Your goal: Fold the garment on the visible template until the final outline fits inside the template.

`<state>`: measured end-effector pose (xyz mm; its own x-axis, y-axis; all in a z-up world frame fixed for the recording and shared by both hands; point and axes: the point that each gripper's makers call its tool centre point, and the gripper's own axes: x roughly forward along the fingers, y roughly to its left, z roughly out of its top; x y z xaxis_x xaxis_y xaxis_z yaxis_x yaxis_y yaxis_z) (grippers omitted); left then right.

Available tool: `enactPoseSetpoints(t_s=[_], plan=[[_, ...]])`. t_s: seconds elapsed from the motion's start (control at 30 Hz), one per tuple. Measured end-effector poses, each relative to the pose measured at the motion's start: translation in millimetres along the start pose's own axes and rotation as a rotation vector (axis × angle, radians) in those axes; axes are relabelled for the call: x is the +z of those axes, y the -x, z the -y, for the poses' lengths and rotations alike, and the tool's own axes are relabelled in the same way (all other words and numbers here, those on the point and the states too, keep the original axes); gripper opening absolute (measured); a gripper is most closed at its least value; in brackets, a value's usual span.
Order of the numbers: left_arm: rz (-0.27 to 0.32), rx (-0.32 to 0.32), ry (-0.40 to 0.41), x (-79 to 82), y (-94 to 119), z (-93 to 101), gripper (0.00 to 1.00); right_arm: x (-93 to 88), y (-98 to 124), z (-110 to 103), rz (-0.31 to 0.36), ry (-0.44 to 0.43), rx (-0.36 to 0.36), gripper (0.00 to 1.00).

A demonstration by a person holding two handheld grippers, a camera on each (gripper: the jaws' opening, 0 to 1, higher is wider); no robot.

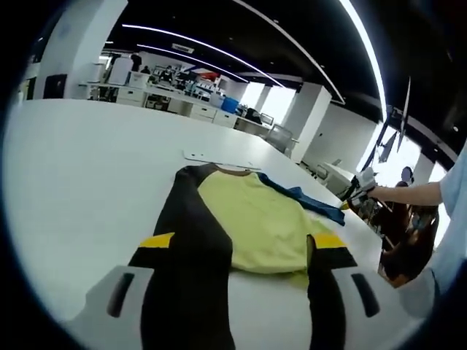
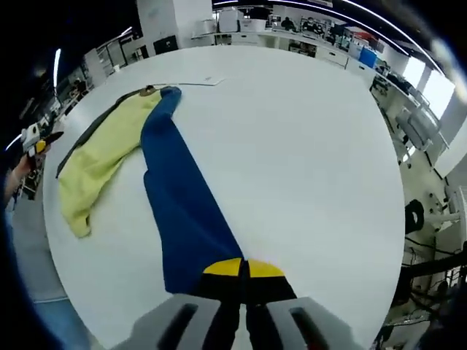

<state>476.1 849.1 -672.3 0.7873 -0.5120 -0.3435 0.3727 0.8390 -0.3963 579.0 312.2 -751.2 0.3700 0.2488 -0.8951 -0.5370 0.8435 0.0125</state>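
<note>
A garment lies flat on the white table [image 1: 87, 168], with a yellow body [image 1: 255, 222], a black sleeve [image 1: 191, 211] and a blue sleeve [image 1: 306, 198]. My left gripper [image 1: 242, 240] is open; its yellow-tipped jaws stand wide apart at the hem end, the left one over the black sleeve. In the right gripper view the blue sleeve [image 2: 182, 197] runs from the collar straight to my right gripper [image 2: 244, 268], which is shut on its end. The yellow body [image 2: 102, 157] lies to the left of it. A hand holds the right gripper [image 1: 360, 188] at the table's right side.
A thin white flat piece [image 1: 219, 157] lies just beyond the collar, also seen as a white piece [image 2: 209, 80]. A person's arm [image 1: 408, 193] reaches in from the right. The left gripper [image 2: 35, 138] shows at the table's edge. Desks and chairs [image 2: 419, 124] surround the table.
</note>
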Motion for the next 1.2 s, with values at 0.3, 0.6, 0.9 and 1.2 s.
enactPoseSetpoints(t_s=[0.3,0.6,0.9,1.2], plan=[[-0.017,0.004,0.012,-7.8,-5,-1.4,0.68,3.2,-8,34,-0.054,0.034,-0.067,0.00],[-0.022,0.009,0.021,-11.6,-6,-4.1,0.68,12.0,-13,70,-0.126,0.099,-0.140,0.00],[-0.013,0.006,0.035,-12.3,-9,-2.4,0.68,27.3,-25,99,-0.180,0.175,-0.185,0.00],[0.003,0.005,0.042,-8.6,-9,-1.0,0.68,38.6,-40,117,-0.219,0.229,-0.209,0.00]])
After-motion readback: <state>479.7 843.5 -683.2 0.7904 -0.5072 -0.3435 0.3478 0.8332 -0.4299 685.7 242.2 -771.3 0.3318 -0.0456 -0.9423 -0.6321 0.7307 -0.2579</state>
